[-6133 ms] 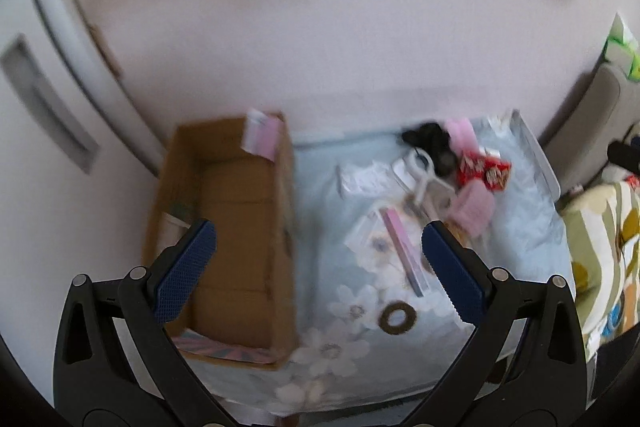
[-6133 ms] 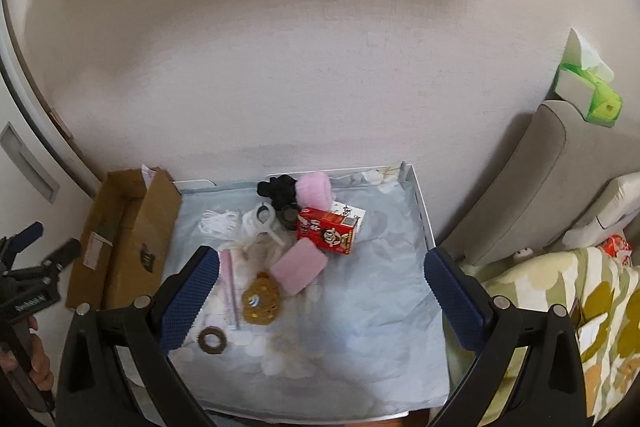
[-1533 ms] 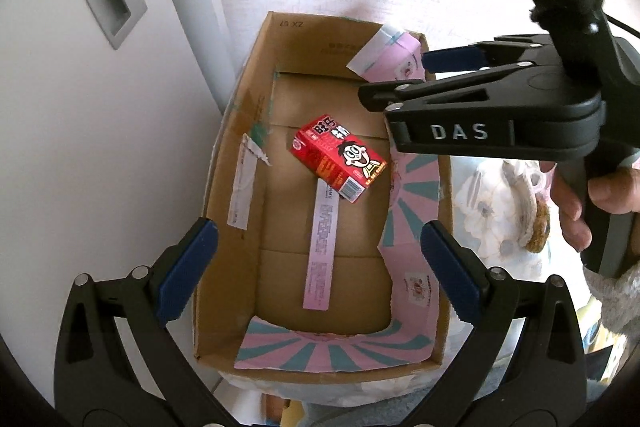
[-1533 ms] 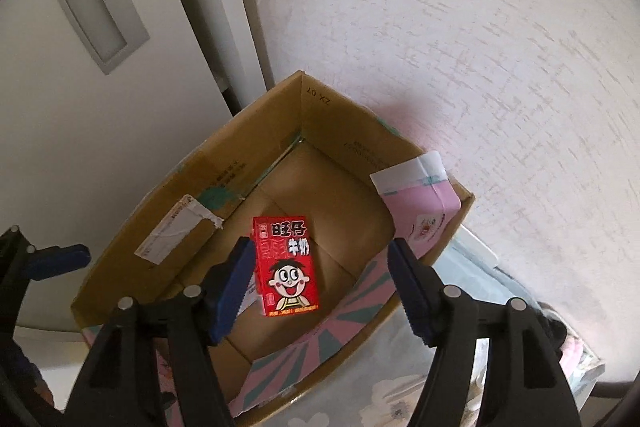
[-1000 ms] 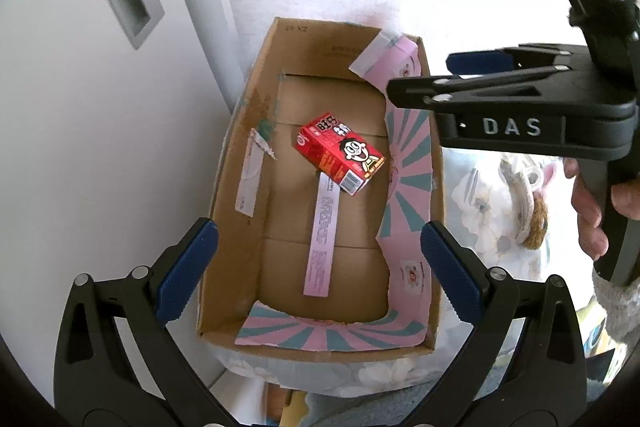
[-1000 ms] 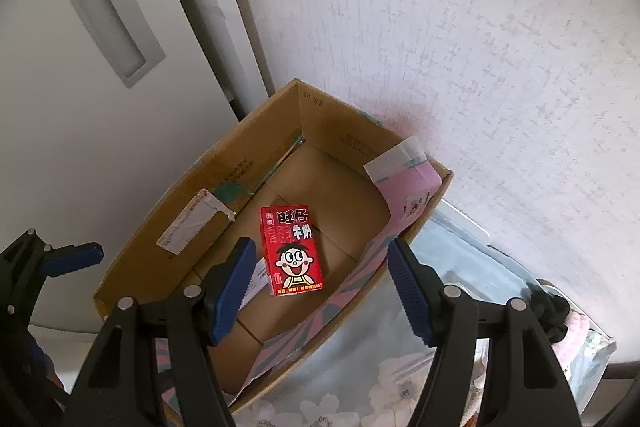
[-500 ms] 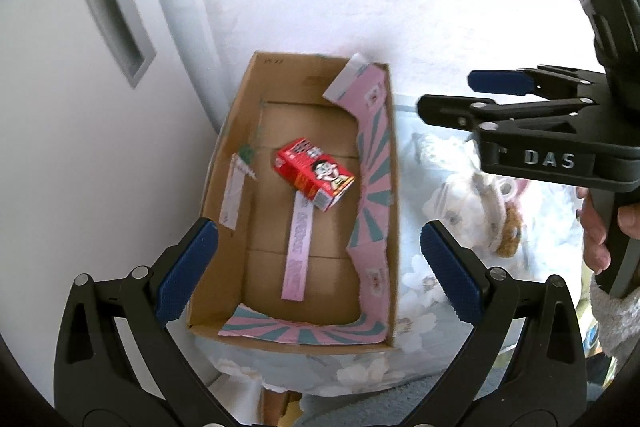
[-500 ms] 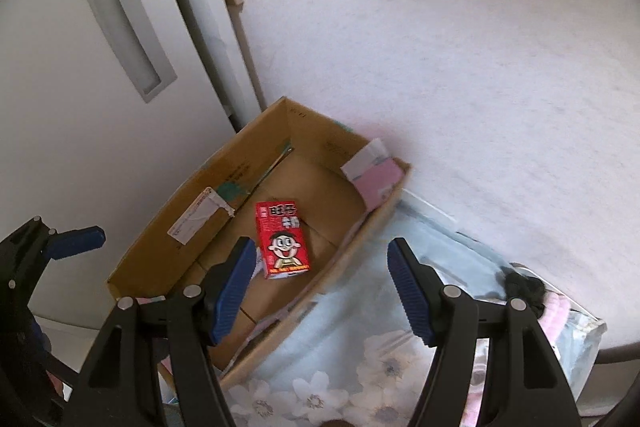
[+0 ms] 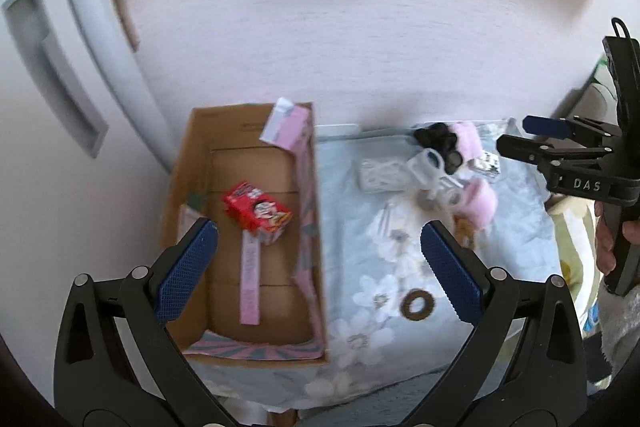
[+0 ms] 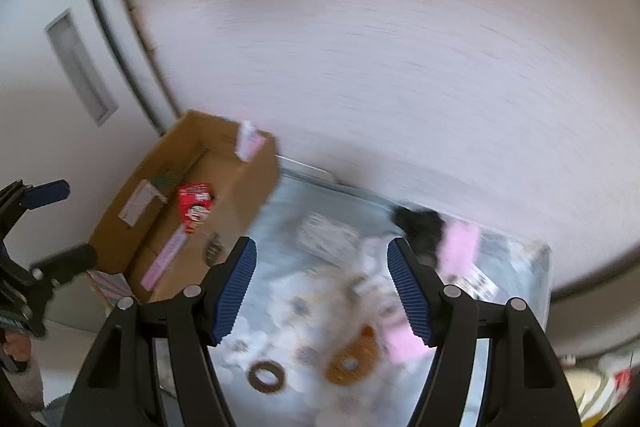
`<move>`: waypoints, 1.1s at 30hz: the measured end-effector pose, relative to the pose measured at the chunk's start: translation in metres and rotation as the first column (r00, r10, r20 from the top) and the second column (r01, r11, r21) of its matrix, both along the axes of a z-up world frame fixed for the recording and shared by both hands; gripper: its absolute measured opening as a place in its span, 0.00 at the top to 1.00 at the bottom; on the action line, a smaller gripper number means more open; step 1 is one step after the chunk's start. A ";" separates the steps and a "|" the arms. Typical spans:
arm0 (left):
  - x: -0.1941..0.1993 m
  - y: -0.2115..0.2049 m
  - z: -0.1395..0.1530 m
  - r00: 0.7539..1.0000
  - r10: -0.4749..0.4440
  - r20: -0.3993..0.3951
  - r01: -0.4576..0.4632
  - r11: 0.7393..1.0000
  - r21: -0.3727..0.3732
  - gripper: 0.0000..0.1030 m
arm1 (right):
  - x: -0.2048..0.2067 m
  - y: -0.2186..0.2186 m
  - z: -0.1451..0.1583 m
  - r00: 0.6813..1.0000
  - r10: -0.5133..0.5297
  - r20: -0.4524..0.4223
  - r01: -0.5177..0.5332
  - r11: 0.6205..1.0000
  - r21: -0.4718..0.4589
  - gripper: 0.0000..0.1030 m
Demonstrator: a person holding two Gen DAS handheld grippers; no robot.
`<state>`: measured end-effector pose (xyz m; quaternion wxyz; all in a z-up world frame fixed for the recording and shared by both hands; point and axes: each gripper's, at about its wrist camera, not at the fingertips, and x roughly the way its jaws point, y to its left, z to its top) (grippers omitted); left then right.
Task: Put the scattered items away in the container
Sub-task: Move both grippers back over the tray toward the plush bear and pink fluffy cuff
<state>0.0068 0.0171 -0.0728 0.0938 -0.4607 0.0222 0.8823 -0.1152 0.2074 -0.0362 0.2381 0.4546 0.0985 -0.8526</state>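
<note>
Lying on the floor of the cardboard box, the red milk carton rests across the top end of a pink strip, in the same spot as half a second ago. What has changed is the framing: both cameras have pulled up and back, so the box looks smaller and the floral cloth to its right now shows in full. The right gripper, which was over the box, now hangs over the cloth, its jaws partly apart and empty. The left gripper stands wide open with nothing between its pads, straddling the box's right wall. Scattered items are still on the cloth: a brown ring near the front edge, a pink pouch, a black item and white clutter toward the back edge, all blurred.
</note>
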 end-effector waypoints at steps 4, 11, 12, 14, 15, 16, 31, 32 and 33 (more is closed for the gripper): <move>-0.001 0.028 -0.003 0.998 -0.060 0.005 0.060 0.998 -0.015 0.01 | 0.004 0.044 0.002 0.998 -0.070 -0.005 0.070 0.997 -0.014 0.38; -0.013 0.094 -0.039 0.980 -0.187 0.059 0.190 0.981 -0.032 0.01 | 0.003 0.098 -0.018 0.985 -0.167 0.052 0.169 0.985 -0.031 0.38; -0.016 0.106 -0.053 0.978 -0.193 0.083 0.197 0.980 -0.042 0.01 | 0.003 0.103 -0.023 0.983 -0.174 0.062 0.176 0.984 -0.031 0.38; -0.020 0.121 -0.076 0.970 -0.206 0.126 0.212 0.976 -0.039 0.01 | 0.002 0.114 -0.037 0.977 -0.195 0.090 0.197 0.980 -0.019 0.38; -0.020 0.129 -0.088 0.966 -0.214 0.144 0.221 0.975 -0.033 0.01 | 0.001 0.118 -0.043 0.974 -0.202 0.104 0.205 0.979 -0.014 0.38; -0.020 0.137 -0.099 0.961 -0.225 0.159 0.233 0.972 -0.030 0.01 | 0.001 0.122 -0.050 0.970 -0.209 0.121 0.212 0.977 -0.012 0.38; -0.042 0.171 -0.183 0.931 -0.262 0.253 0.246 0.965 0.095 0.01 | -0.025 0.117 -0.152 0.928 -0.155 0.339 0.176 0.984 -0.031 0.38; -0.044 0.171 -0.185 0.930 -0.262 0.257 0.244 0.965 0.099 0.01 | -0.029 0.116 -0.156 0.926 -0.141 0.351 0.168 0.985 -0.045 0.38; -0.046 0.172 -0.189 0.929 -0.259 0.263 0.242 0.965 0.098 0.01 | -0.031 0.115 -0.158 0.925 -0.135 0.356 0.164 0.985 -0.053 0.38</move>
